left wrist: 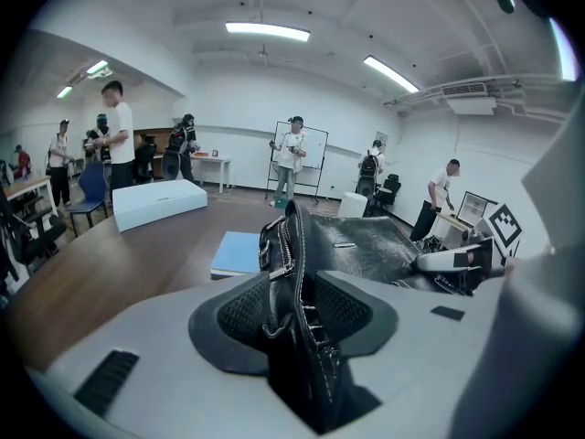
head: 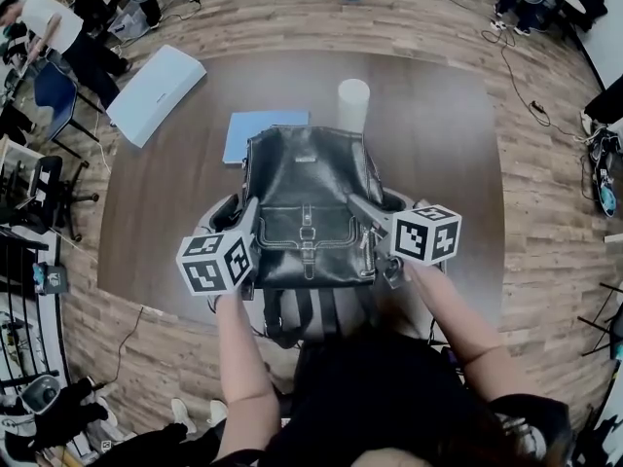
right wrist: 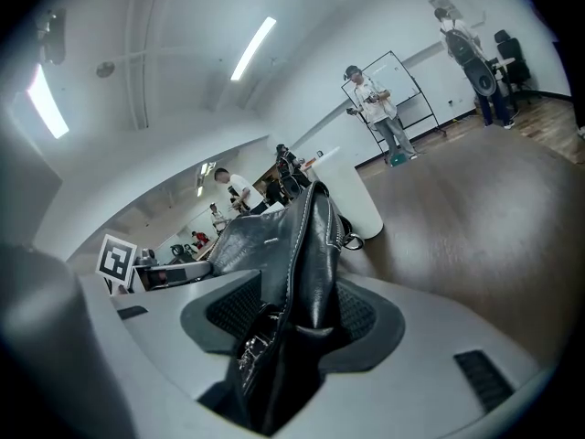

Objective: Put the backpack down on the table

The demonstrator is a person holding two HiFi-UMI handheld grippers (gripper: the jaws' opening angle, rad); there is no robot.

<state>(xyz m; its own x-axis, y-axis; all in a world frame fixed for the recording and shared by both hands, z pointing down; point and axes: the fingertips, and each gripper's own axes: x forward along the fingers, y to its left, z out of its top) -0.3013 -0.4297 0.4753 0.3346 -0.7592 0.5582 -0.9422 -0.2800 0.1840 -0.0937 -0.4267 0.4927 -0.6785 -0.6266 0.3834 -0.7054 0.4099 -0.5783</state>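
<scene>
Squarely in the middle of the head view, the black backpack [head: 307, 207] lay front-up on the brown table [head: 165, 212], below a blue folder [head: 263, 132] and a white cylinder [head: 352, 103]. The left gripper [left wrist: 297, 309] stood wide apart around the bag's left edge, not clamping it. The right gripper [right wrist: 292, 314] straddled the right edge, its jaws likewise slack.
</scene>
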